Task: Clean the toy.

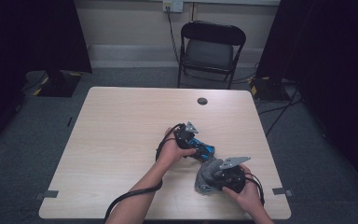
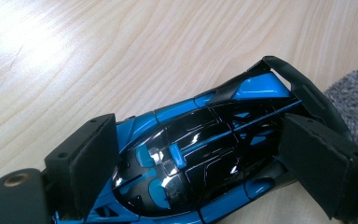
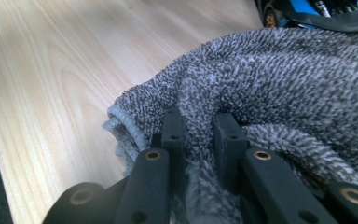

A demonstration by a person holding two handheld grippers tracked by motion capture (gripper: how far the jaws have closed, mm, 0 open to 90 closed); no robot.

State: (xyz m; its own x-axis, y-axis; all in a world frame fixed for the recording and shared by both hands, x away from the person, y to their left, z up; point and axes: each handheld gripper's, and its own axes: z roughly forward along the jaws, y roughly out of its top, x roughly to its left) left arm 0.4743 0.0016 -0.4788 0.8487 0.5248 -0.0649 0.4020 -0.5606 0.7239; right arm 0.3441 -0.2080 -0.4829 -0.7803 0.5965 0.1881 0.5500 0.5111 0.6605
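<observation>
Left gripper (image 2: pixel 186 158): fingers (image 2: pixel 86 158) spread wide, pressed on both flanks of one blue-and-black toy car (image 2: pixel 200 149), right of desk (image 1: pixel 121 140) centre. Right gripper (image 3: pixel 200 135): fingers (image 3: pixel 173 135) nearly together, pinching a fold of one grey cloth (image 3: pixel 279 84), near the desk's near-right edge, just beside the car. Desk's left half and far side offer room.

Glossy blue-black plastic toy car (image 2: pixel 191 158), rough grey terry cloth (image 3: pixel 279 88), matt wood-grain table (image 1: pixel 121 135).
</observation>
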